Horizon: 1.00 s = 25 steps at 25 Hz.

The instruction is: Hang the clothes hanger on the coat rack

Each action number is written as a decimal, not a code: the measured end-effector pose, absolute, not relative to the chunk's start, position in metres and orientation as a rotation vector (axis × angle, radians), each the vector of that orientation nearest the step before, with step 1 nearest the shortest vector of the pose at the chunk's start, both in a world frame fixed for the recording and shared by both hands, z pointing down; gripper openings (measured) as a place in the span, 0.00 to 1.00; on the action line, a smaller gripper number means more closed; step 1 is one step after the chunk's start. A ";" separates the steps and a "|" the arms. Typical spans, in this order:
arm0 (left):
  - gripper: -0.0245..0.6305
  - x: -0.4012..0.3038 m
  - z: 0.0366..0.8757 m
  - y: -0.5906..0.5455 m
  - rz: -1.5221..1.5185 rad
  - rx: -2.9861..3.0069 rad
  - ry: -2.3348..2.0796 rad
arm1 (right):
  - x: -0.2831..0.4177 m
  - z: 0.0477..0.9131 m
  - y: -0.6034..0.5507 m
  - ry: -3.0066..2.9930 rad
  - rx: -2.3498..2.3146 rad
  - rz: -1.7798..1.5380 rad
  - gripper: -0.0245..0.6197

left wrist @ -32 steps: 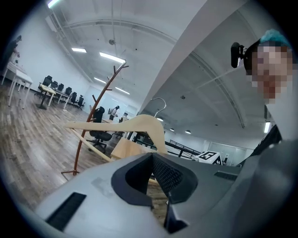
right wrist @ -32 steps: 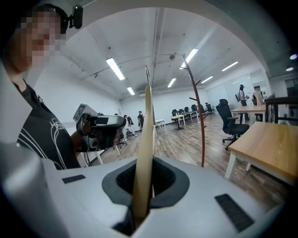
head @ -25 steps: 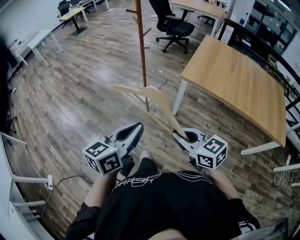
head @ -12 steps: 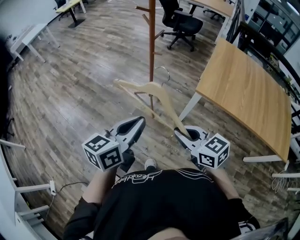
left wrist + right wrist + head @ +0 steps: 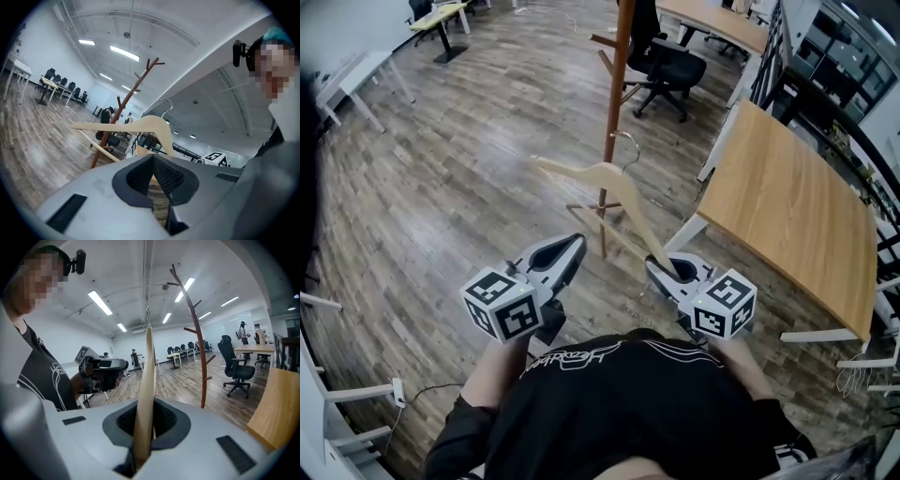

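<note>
Right gripper view — right gripper [image 5: 142, 427] pinches smooth, curved wooden hanger [image 5: 147, 371]; left gripper [image 5: 570, 248] pressed together.

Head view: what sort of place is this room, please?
Probably an open-plan office: a black swivel chair, a long wooden desk and a wooden coat rack stand on a plank floor.

One hanger [image 5: 598, 172], one coat rack [image 5: 617, 84], two grippers (left gripper [image 5: 575, 244], right gripper [image 5: 656, 270]).
</note>
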<state>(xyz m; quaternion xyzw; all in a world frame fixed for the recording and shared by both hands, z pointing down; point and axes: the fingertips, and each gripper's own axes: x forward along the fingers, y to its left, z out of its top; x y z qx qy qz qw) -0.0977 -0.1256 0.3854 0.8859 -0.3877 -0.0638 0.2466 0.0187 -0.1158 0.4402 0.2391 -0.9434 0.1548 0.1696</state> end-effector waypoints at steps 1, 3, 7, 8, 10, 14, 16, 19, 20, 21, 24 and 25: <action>0.05 -0.097 0.384 -0.130 -0.173 2.417 -1.055 | 0.018 0.437 -0.121 -2.684 0.680 0.436 0.11; 0.05 -0.096 0.384 -0.139 -0.168 2.413 -1.055 | 0.018 0.435 -0.131 -2.690 0.679 0.439 0.11; 0.05 -0.094 0.387 -0.170 -0.159 2.390 -1.074 | 0.020 0.437 -0.163 -2.691 0.662 0.453 0.11; 0.05 -0.093 0.387 -0.179 -0.157 2.386 -1.078 | 0.021 0.438 -0.173 -2.690 0.658 0.457 0.11; 0.05 -0.093 0.387 -0.200 -0.150 2.378 -1.086 | 0.022 0.438 -0.195 -2.693 0.651 0.466 0.11; 0.05 -0.087 0.382 -0.241 -0.145 2.370 -1.107 | 0.027 0.434 -0.240 -2.707 0.640 0.464 0.11; 0.05 -0.082 0.380 -0.262 -0.145 2.370 -1.117 | 0.031 0.431 -0.263 -2.714 0.636 0.459 0.11; 0.05 -0.074 0.373 -0.290 -0.147 2.370 -1.126 | 0.035 0.424 -0.293 -2.725 0.624 0.456 0.11; 0.05 -0.072 0.370 -0.298 -0.147 2.374 -1.130 | 0.036 0.421 -0.302 -2.730 0.618 0.450 0.11; 0.05 -0.070 0.367 -0.305 -0.149 2.377 -1.136 | 0.036 0.418 -0.311 -2.735 0.612 0.440 0.11; 0.05 -0.069 0.361 -0.319 -0.160 2.387 -1.164 | 0.037 0.414 -0.330 -2.748 0.594 0.410 0.11; 0.05 -0.069 0.360 -0.322 -0.165 2.391 -1.173 | 0.037 0.413 -0.335 -2.752 0.588 0.403 0.11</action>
